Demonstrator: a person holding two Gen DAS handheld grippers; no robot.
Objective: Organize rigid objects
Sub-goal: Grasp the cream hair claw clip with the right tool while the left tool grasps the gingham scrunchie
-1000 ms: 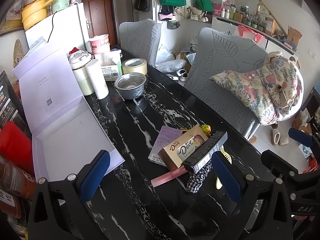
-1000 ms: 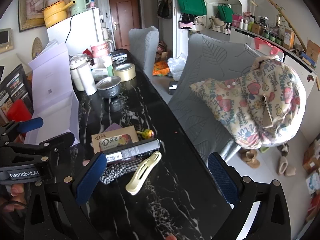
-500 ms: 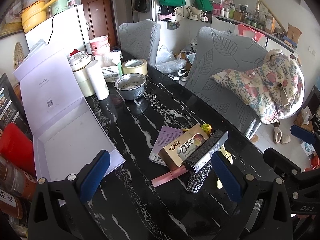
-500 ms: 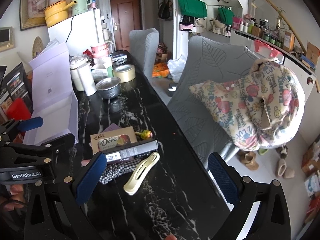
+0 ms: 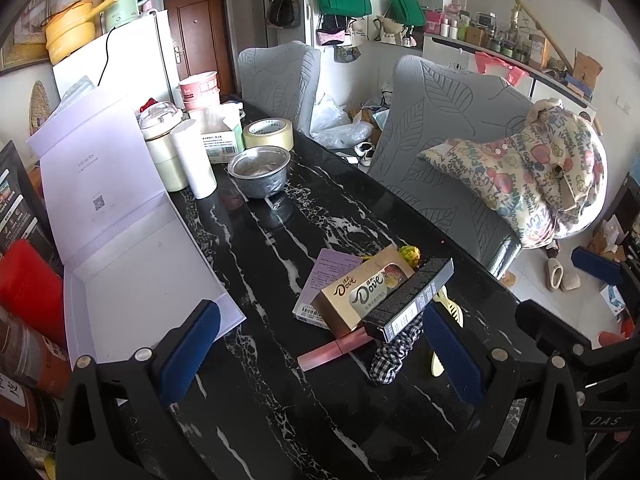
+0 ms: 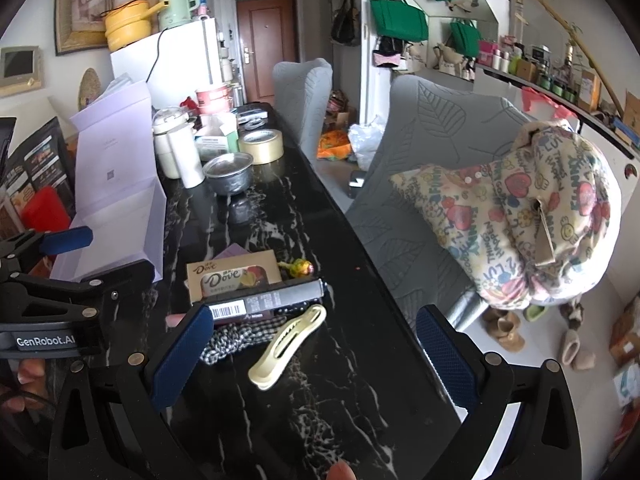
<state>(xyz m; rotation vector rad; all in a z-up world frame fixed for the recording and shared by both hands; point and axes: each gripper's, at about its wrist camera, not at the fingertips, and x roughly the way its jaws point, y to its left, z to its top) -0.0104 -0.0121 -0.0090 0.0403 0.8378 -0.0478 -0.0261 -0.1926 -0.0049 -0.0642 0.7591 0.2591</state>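
A small pile lies on the black marble table (image 5: 280, 420): a gold Dove box (image 5: 360, 292) (image 6: 232, 276), a long black box (image 5: 408, 300) (image 6: 264, 304) leaning across it, a purple card (image 5: 324, 276) underneath, a pink tube (image 5: 332, 350), a checkered scrunchie (image 5: 394, 354) (image 6: 236, 340), a cream hair clip (image 6: 288, 346) and a wrapped candy (image 6: 300, 267). An open white box (image 5: 140, 272) sits to the left. My left gripper (image 5: 320, 352) hovers open just short of the pile. Over the hair clip, my right gripper (image 6: 314, 356) is open too. Neither holds anything.
A metal bowl (image 5: 260, 172), tape roll (image 5: 268, 134), white cups (image 5: 194, 160) and cartons crowd the table's far end. Two grey chairs (image 5: 448, 152) line the right edge, one carrying a printed cushion (image 5: 532, 176). Red packaging (image 5: 24, 280) stands at the left.
Both views have shifted only slightly. The objects on the table have not moved and both grippers stay open.
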